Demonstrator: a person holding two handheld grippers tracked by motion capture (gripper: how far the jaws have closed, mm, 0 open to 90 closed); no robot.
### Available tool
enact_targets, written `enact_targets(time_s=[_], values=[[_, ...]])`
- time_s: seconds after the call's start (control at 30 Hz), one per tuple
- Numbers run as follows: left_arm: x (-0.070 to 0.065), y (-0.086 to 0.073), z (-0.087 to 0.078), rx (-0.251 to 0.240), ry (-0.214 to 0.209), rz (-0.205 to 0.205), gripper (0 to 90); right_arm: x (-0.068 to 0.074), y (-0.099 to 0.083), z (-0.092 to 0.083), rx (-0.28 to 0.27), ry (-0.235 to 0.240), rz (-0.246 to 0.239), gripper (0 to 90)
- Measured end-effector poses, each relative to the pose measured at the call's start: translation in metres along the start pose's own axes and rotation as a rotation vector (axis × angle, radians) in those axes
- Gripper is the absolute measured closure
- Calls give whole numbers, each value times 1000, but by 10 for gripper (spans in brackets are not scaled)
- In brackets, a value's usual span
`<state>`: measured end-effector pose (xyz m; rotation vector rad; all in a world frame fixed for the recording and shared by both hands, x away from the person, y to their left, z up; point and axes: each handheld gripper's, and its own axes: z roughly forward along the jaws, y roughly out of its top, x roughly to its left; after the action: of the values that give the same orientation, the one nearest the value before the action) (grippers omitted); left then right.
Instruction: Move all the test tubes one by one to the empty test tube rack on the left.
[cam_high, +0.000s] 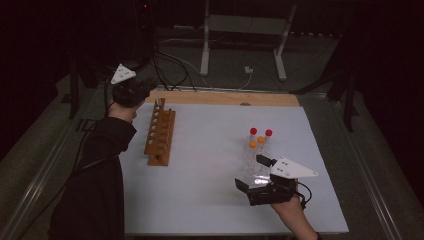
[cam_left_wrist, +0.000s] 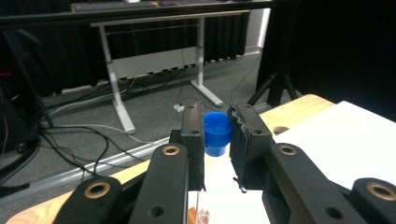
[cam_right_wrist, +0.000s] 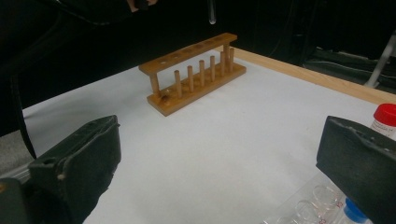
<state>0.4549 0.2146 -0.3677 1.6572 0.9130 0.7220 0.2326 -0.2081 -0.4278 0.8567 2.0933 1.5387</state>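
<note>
Left tool (cam_left_wrist: 216, 140) clamped on a blue-capped test tube (cam_left_wrist: 217, 133), cap pinched between the pads, glass hanging below. Carried high at the far end of the wooden rack (cam_high: 160, 134), rounded tip (cam_right_wrist: 212, 18) dangling above the end holes in the right gripper view. Right tool (cam_high: 257, 177) parked near the front of the white counter (cam_high: 210, 165), jaws spread wide, nothing between them, just beside the lying tubes with red and orange caps (cam_high: 260, 140). Probably mid-delivery: tube ready to drop into a rack hole. Best done by squaring the tip over one hole first, keeping the tube plumb, then lowering slowly until the glass seated on the base before letting go. Worth avoiding any tilt, since a slanted tip could catch the top rail and nudge the rack. Release only once settled.
</note>
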Motion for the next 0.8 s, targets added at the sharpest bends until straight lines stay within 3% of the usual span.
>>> enact_targets(time_s=[0.2, 0.33, 0.43, 0.8], values=[[8, -16, 12, 1, 34, -45, 773, -1, -1, 0, -2, 7, 0, 0], [9, -25, 20, 18, 65, -28, 773, -1, -1, -1, -2, 7, -1, 0], [10, -31, 23, 13, 62, -44, 773, -2, -1, 0, -1, 5, 0, 0], [12, -66, 34, 63, 62, -78, 773, -2, -2, 0, 4, 8, 4, 0]])
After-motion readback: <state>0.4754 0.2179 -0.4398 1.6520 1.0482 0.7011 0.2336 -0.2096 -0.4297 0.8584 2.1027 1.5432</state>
